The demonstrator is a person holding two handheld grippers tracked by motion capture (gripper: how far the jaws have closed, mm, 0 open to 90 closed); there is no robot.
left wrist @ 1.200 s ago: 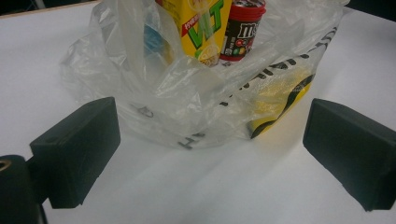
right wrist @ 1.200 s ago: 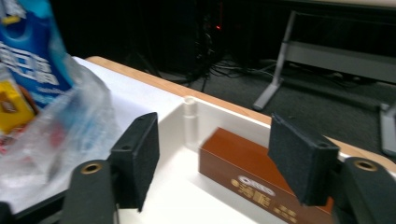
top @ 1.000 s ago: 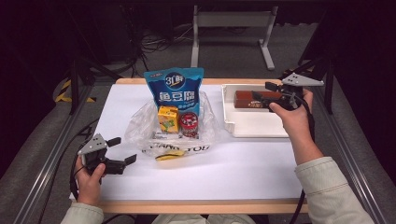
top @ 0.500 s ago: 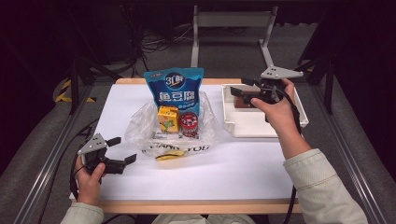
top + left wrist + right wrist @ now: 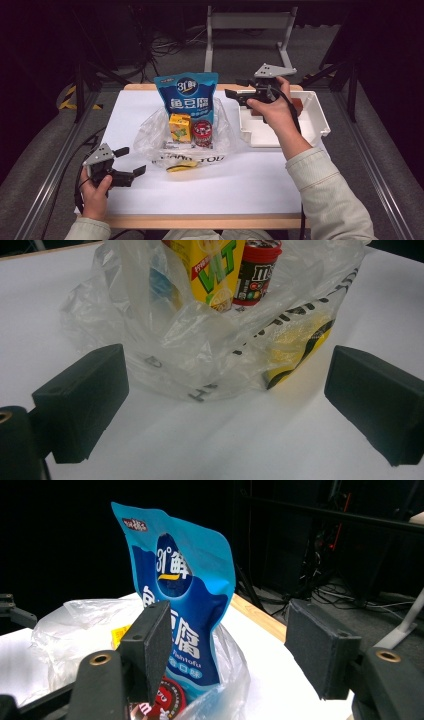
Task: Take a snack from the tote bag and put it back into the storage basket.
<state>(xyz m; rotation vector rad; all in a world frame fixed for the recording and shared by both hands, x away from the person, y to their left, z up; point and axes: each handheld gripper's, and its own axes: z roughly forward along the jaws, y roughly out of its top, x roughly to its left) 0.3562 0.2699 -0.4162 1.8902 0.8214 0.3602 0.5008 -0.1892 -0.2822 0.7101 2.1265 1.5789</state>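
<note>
A: Starting at the left, what's the left gripper (image 5: 131,161) doing?

B: It sits low at the near left corner of the white table (image 5: 260,185), held in the person's left hand (image 5: 94,189). Its 2 jaws stand wide apart with nothing between them, pointing at the clear plastic bag (image 5: 157,136), which lies just ahead of them but apart.

A: And in the left gripper view?

B: The 2 black pads (image 5: 82,402) frame the crumpled bag (image 5: 200,347). Inside it stand a yellow drink carton (image 5: 212,267) and, just beside it, a red-lidded candy tub (image 5: 256,272). Black lettering and a yellow patch show on the plastic.

A: Moving to the middle?

B: The bag holds 3 things in the high view: the carton (image 5: 180,127), the tub (image 5: 202,132), and behind them a tall blue snack pouch (image 5: 187,95) standing upright, its top well above the bag's rim.

A: Then the right side?

B: The right gripper (image 5: 239,89) is raised above the table, near the pouch's upper right edge, not touching it. Its jaws have just been closing a little, yet they are still apart and hold nothing. In the right gripper view the pouch (image 5: 185,590) stands beyond the 2 pads (image 5: 150,650), partly behind 1 of them.

A: Farther right?

B: A white tray (image 5: 320,117) under the right hand (image 5: 272,107), with a brown item (image 5: 297,105) inside, mostly hidden.
</note>
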